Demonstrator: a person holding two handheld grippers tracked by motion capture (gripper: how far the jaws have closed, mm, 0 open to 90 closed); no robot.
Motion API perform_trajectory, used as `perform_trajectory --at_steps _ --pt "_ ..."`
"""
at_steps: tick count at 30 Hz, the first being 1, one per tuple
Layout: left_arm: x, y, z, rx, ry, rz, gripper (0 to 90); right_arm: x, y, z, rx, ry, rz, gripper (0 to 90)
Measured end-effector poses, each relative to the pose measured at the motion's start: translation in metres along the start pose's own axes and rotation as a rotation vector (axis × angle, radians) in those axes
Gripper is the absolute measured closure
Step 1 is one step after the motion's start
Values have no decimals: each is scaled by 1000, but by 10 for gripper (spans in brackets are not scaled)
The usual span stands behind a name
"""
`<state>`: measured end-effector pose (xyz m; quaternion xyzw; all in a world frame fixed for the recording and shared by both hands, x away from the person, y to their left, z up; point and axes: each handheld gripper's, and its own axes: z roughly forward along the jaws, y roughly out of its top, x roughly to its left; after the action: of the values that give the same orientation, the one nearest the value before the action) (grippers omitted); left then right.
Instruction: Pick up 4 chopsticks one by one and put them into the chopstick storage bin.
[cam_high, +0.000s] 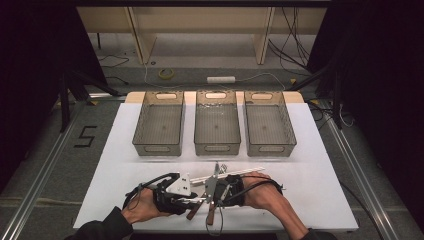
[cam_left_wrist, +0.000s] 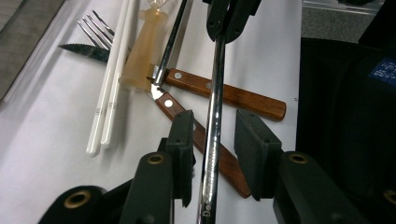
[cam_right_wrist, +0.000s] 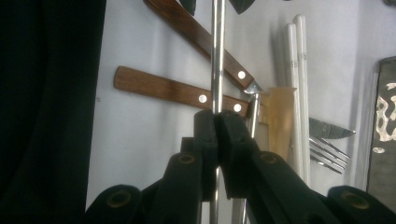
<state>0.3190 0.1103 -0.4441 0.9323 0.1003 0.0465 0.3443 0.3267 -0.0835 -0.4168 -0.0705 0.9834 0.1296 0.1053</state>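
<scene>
In the high view, the left gripper (cam_high: 192, 197) and the right gripper (cam_high: 216, 186) met nose to nose over the white mat (cam_high: 310, 190), near its front edge and well before the three bins (cam_high: 216, 129). In the left gripper view, a steel rod (cam_left_wrist: 212, 135) ran lengthwise between the left jaws, its long axis pointing straight away toward the right gripper (cam_left_wrist: 231, 16); the pads (cam_left_wrist: 184, 140) stood narrow but apart from the rod, not yet pressing it. Under the rod lay two wooden-handled knives (cam_left_wrist: 224, 95), with chopsticks (cam_left_wrist: 109, 93) and a fork (cam_left_wrist: 95, 30) beside them. In the right gripper view, the right jaws were clamped on the rod (cam_right_wrist: 217, 56), which led on toward the left gripper.
</scene>
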Motion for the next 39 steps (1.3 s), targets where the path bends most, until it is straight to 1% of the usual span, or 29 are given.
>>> perform_trajectory --at_steps 1,2,3,4,5,6,8,10,11,13,14,15,16,17,18,20,21,23,24,26,27,28,30,32,35,36,37,39 --pt "0 0 0 5 -2 7 689 0 0 0 -2 1 0 866" --pt "-1 0 1 7 -5 10 701 2 1 0 -2 3 20 866" --pt "-1 0 1 8 -7 15 710 1 1 0 9 10 16 866" --pt "-2 0 2 11 -8 21 724 2 2 0 6 10 20 866" --pt "-2 0 2 13 -7 24 736 2 2 1 3 10 11 865" --pt "-2 0 2 13 -8 26 748 1 2 0 12 13 -5 866" --pt "-1 0 2 13 -10 28 778 1 2 1 15 17 -15 865" --pt "-1 0 2 15 -15 32 809 2 3 1 13 19 -14 864" --pt "-1 -1 2 13 -18 40 815 2 3 1 2 14 -17 864" --pt "-2 0 1 11 -24 49 824 2 2 1 0 15 -26 860" --pt "-2 0 0 6 -25 49 826 2 2 0 5 20 -23 855" --pt "-2 -1 -1 -2 -30 48 828 3 1 -1 -11 18 -16 849" --pt "-1 -1 -2 -4 -28 53 830 2 0 -2 -18 24 -4 823" --pt "-1 -1 -3 -9 -28 55 832 1 -1 -4 -39 10 17 781" --pt "0 -1 -4 -14 -26 57 832 -1 -3 -6 -47 11 38 755" --pt "0 -3 -5 -19 -19 51 833 -4 -9 -10 -92 1 90 655" --pt "1 -3 -6 -19 -14 47 833 -6 -12 -13 -115 -3 129 617" --pt "3 -5 -8 -24 -3 40 834 -11 -21 -17 -173 -13 176 542" --pt "4 -6 -9 -30 3 36 834 -11 -25 -20 -203 -23 228 510" --pt "6 -8 -13 -40 17 18 834 -14 -33 -23 -268 -28 292 462" --pt "8 -9 -15 -46 22 5 834 -15 -37 -23 -289 -33 322 445" --pt "9 -10 -17 -53 33 -10 834 -15 -42 -24 -306 -41 343 426" --pt "12 -13 -22 -67 51 -35 834 -15 -51 -24 -352 -65 392 414" --pt "15 -15 -26 -87 64 -59 834 -14 -60 -25 -397 -120 460 400" --pt "19 -17 -31 -115 95 -98 834 -13 -73 -25 -451 -167 549 374" --pt "20 -17 -33 -120 105 -107 834 -12 -77 -25 -473 -171 578 370" --pt "21 -18 -34 -123 116 -114 834 -12 -81 -25 -491 -177 597 364" --pt "24 -19 -35 -137 137 -146 834 -10 -87 -25 -512 -194 626 353"
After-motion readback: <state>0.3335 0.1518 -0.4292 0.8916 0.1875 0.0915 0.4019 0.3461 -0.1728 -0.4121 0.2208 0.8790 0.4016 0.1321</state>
